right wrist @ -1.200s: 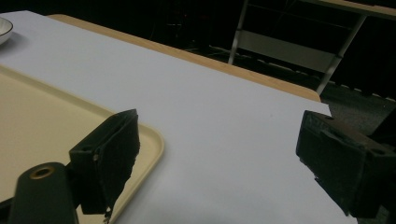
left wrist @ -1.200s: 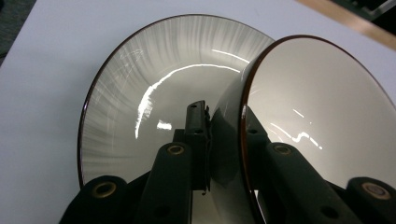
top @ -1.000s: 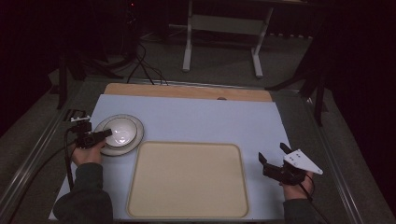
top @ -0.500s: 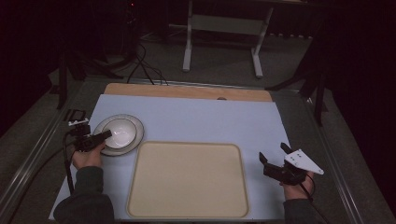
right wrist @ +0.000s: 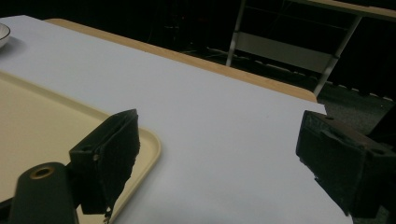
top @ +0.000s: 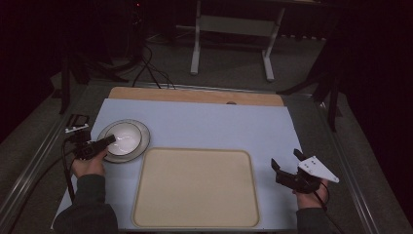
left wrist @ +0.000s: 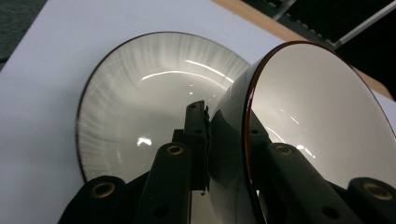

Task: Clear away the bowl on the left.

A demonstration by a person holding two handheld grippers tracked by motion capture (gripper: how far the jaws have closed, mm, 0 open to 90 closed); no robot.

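Note:
A white bowl (top: 124, 136) with a dark rim rests in a ribbed white plate (top: 141, 130) at the left of the pale blue table top. My left gripper (top: 104, 142) comes in from the left and is shut on the bowl's near wall. In the left gripper view the jaws pinch that wall, one inside and one outside, and the bowl (left wrist: 322, 116) leans over the plate (left wrist: 135, 107). My right gripper (top: 287, 163) hovers near the table's right front corner, open with nothing between its jaws (right wrist: 219, 140).
A large beige tray (top: 195, 187) lies at the front middle, between the two hands; its corner (right wrist: 144, 140) sits just left of the right gripper. A wooden strip (top: 195, 95) runs along the table's far edge. A white stand (top: 231, 29) is on the floor beyond.
The left hand has edged slightly toward the table's left side with the bowl's wall still in its jaws. The right gripper has stayed in place.

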